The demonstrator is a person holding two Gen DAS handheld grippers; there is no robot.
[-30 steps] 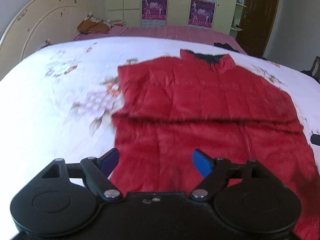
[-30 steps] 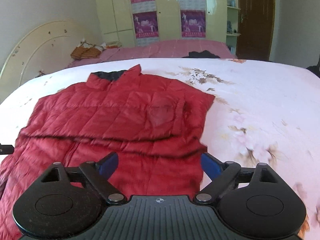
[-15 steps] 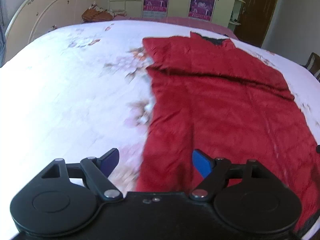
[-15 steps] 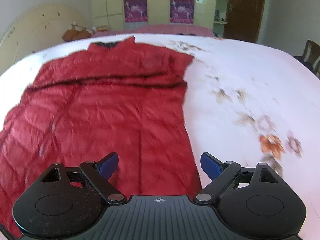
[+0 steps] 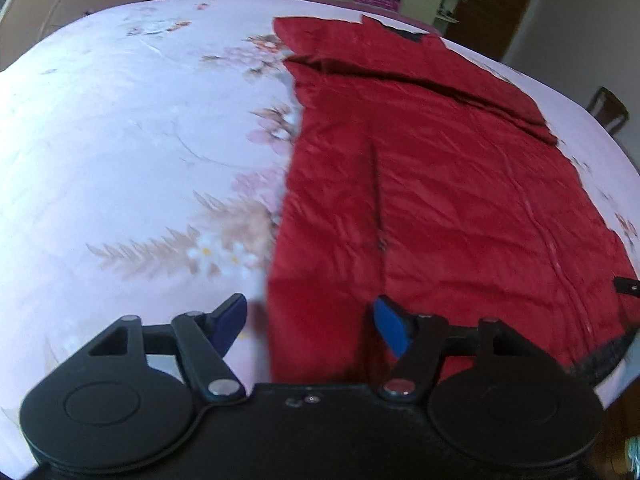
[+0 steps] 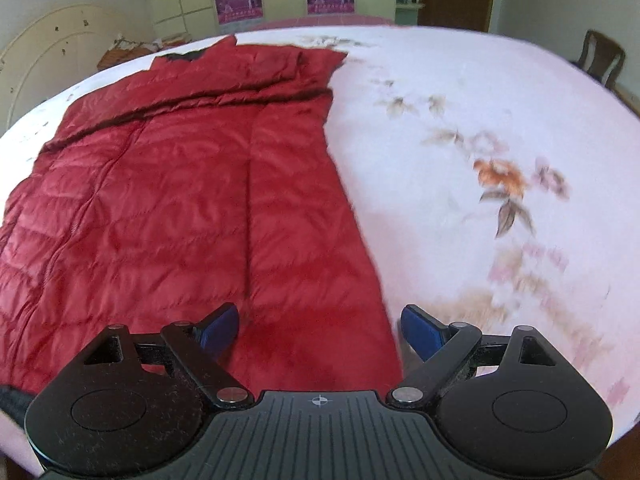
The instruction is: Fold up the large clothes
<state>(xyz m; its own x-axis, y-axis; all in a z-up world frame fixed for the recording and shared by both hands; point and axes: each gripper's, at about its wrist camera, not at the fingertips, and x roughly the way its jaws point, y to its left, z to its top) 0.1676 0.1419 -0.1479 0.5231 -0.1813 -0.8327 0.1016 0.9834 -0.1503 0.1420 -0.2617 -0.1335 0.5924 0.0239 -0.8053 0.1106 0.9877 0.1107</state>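
Note:
A long red quilted coat (image 5: pixel 440 184) lies flat on the bed, collar at the far end, sleeves folded across its chest. It also shows in the right wrist view (image 6: pixel 192 200). My left gripper (image 5: pixel 310 326) is open and empty, its jaws straddling the coat's near left hem corner. My right gripper (image 6: pixel 320 330) is open and empty, its jaws straddling the coat's near right hem corner. The tip of the other gripper shows at the far right of the left wrist view (image 5: pixel 628 285).
The coat lies on a white floral bedsheet (image 5: pixel 120 140), also in the right wrist view (image 6: pixel 480 120). A cream headboard (image 6: pixel 52 56) stands at the left. A wooden chair (image 6: pixel 602 58) stands at the right. A second pink bed and wardrobes stand behind.
Both grippers have pulled back along the coat from its chest to its near hem, and now sit at the two hem corners. Both stayed open.

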